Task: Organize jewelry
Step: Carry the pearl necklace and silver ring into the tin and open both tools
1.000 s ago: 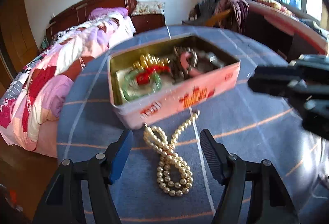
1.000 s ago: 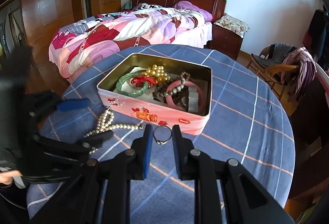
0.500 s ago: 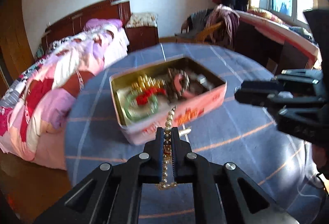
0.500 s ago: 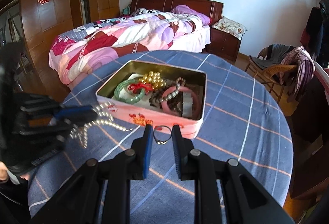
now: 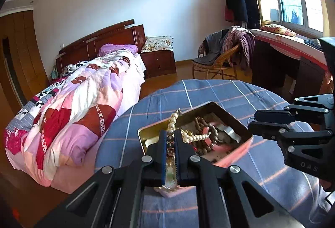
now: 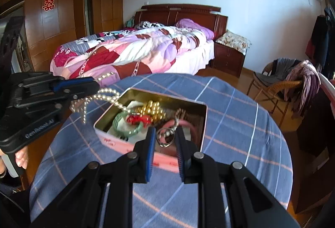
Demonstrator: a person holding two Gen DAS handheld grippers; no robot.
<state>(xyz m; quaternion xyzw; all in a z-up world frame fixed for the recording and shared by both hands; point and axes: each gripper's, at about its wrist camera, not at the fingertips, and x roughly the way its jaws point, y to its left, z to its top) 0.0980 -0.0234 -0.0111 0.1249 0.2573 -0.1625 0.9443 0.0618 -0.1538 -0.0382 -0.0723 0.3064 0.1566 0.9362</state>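
My left gripper is shut on a pearl necklace and holds it above the near-left corner of the pink tin box; one strand trails into the box. From the right wrist view the necklace hangs from the left gripper over the box's left rim. My right gripper is shut on a silver ring and holds it over the box's near edge. The box holds a green bangle, gold beads and a pink bangle.
The box sits on a round table with a blue checked cloth. A bed with a patchwork quilt lies beyond the table. A wicker chair with clothes stands at the right, beside a desk.
My left gripper closed on the pearl necklace, lifted it off the cloth and carried it over the box. My right gripper lifted the ring from the cloth to above the box's near edge.
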